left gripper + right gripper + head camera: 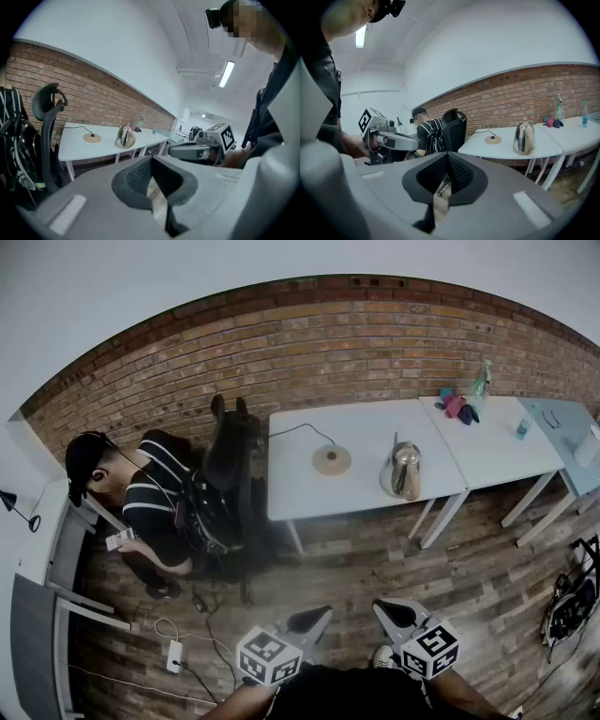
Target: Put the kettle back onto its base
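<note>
A seated person (150,502) in a striped top is shown at the far left, beside a black office chair (230,460). To the right of the chair, a white table (300,488) is set against a brick wall (281,343). On this table the round kettle base (331,460) is placed, its cord (300,427) led off to the left. The steel kettle (405,471) is stood upright on the same table, to the right of the base and apart from it. A second white table (492,451) is joined on further right, and a green bottle (481,382) is stood on it. In the foreground, well apart from the tables, the left gripper (319,615) is held with its jaws closed together and nothing between them. The right gripper (386,608) is likewise held fully closed and empty.
</note>
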Demonstrator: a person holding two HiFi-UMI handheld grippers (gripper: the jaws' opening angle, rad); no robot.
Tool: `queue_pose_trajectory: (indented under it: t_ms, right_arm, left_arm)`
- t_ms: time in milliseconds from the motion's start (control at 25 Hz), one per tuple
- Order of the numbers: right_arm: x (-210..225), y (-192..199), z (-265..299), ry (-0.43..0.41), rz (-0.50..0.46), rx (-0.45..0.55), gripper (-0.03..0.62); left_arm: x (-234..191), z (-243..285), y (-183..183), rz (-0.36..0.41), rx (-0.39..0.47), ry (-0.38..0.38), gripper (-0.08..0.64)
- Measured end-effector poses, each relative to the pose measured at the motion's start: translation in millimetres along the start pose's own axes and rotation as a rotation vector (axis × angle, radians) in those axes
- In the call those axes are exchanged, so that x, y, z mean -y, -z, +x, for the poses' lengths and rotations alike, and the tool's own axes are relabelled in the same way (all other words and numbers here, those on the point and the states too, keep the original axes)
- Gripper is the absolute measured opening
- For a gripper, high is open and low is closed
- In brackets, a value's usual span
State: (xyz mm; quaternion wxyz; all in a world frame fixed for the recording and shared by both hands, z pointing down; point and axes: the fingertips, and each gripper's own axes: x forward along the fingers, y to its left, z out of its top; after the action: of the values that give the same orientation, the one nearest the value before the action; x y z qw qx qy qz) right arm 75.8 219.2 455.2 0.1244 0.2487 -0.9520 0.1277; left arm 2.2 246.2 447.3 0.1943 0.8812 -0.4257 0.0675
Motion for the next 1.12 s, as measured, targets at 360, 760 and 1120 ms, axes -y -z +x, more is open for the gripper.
queue_pose_trajectory:
  t_ms: [360,760,1120]
  right_arm:
    - [2.5,1.4,0.2,-0.006,0.000,0.002,0.025]
    - [-2.2,3.6,-2.9,-0.051,0.027,0.024,0.028]
    - [5.1,7.1,-6.4,-0.058,0.059,0.027,0.028]
  left_arm:
    - [-5.6,3.1,-2.4,0.040,-0.006,-0.019,0.001]
    - [-4.2,9.2,4.2,0.021,-0.034,-0.023,0.001]
    - [0.7,13.5,3.8,0.027,-0.034,-0.031,0.001]
